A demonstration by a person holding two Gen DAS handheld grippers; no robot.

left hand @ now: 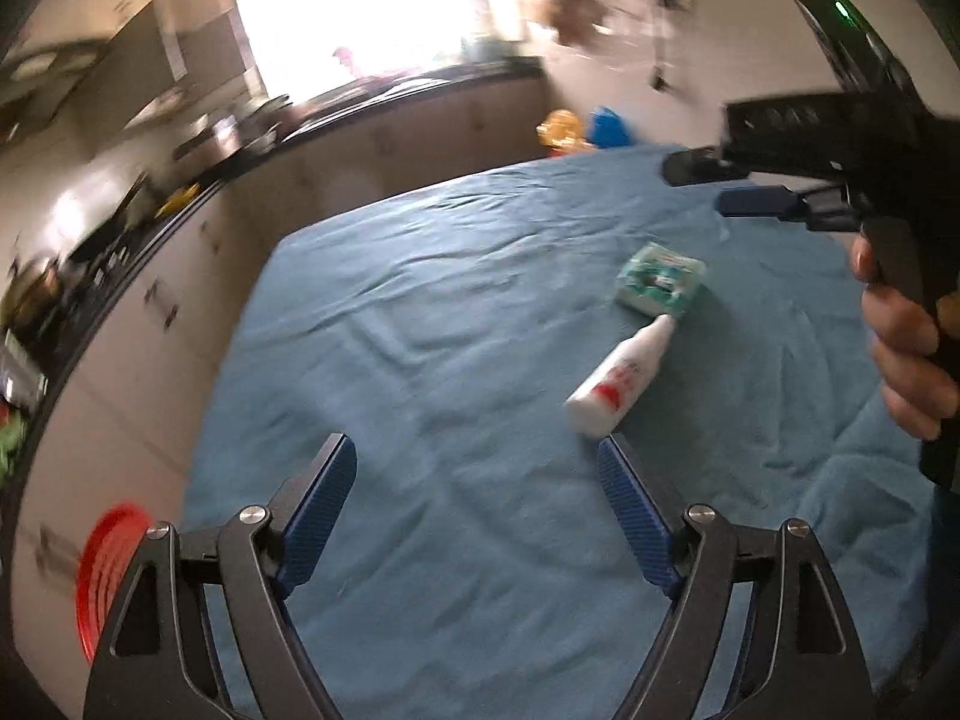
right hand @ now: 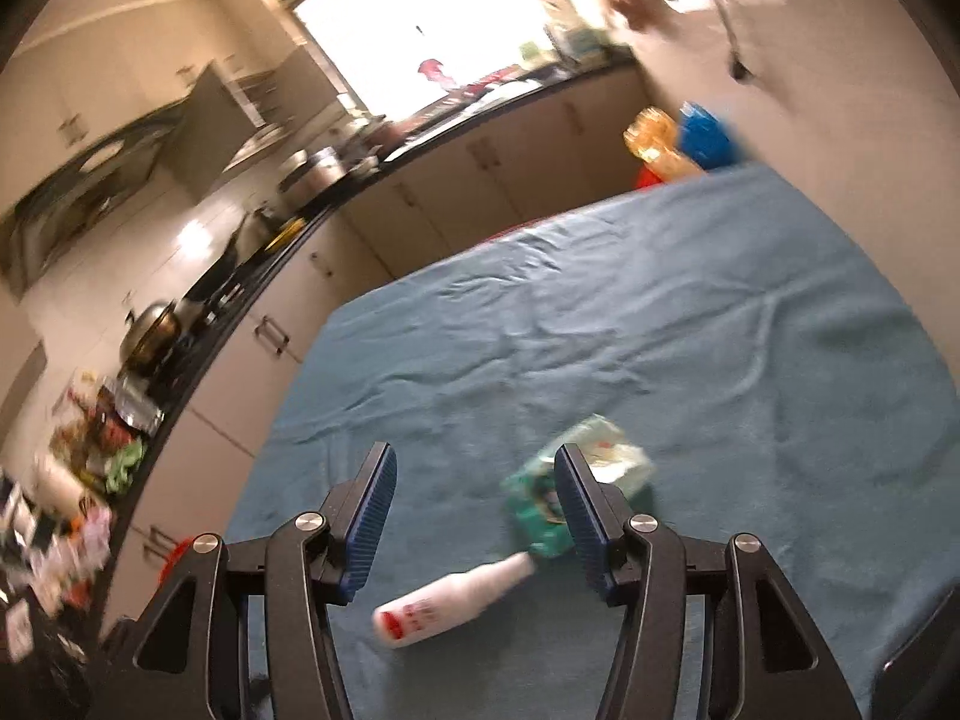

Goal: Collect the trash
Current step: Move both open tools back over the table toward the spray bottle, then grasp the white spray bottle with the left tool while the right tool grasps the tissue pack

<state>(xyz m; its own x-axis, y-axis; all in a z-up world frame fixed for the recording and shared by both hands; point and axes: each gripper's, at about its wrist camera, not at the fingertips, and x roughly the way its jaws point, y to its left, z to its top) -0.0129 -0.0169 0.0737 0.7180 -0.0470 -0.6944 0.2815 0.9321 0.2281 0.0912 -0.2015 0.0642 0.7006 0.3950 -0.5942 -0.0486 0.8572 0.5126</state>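
Both grippers over the blue cloth (left hand: 420, 312), nothing grabbed yet.
Left gripper (left hand: 477, 468) & right gripper (right hand: 474, 480) gape empty; 2 trash bits, white bottle (left hand: 618, 378) touching green packet (left hand: 660, 279), lie mid-cloth, prob. next.

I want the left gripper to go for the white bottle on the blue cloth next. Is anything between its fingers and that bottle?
Nothing visible. The left gripper is open and empty, and only bare blue cloth lies before the white bottle. The green packet sits beyond the bottle's neck.
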